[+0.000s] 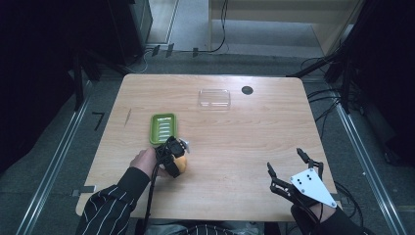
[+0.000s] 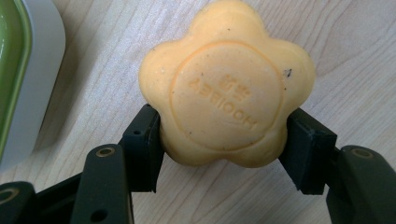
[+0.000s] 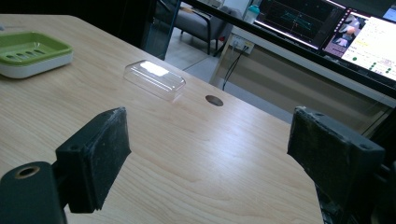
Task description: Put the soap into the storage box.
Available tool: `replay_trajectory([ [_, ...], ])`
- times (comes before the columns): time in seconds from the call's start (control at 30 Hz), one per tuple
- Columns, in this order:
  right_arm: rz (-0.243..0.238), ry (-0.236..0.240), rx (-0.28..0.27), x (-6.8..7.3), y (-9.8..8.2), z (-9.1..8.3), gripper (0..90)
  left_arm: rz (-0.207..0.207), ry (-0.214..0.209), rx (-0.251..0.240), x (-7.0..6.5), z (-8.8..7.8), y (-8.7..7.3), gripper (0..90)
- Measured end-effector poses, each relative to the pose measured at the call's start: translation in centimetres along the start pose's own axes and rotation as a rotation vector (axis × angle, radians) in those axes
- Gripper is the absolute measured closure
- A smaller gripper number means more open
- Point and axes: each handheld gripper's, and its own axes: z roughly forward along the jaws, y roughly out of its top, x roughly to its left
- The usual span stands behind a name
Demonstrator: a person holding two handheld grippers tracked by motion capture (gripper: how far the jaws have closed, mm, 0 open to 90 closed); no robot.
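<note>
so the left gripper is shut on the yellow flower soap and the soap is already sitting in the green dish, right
Not quite. The left gripper is shut on the yellow flower soap, but the soap lies on the bare table beside the green dish, not in it. The left gripper view shows this.

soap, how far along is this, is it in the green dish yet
Done: the left tongs are shut on the flower-shaped orange soap, pads pressing both sides. In hand: the soap lies on the table beside the green soap dish. Likely left: setting it in the dish, perhaps then adding the clear lid. Right tongs wait open.
</note>
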Motion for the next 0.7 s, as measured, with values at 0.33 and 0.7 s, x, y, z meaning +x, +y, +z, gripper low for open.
replay_trajectory([
  [0.33, 0.001, -0.003, -0.004, -0.03, -0.01, 0.0, 13.5, 0.0, 0.001, -0.011, -0.01, 0.01, -0.18, 39.5],
  [0.7, 0.002, -0.006, -0.008, -0.06, -0.01, -0.07, 13.4, -0.022, 0.009, -0.029, 0.25, -0.05, -0.55, 39.6],
])
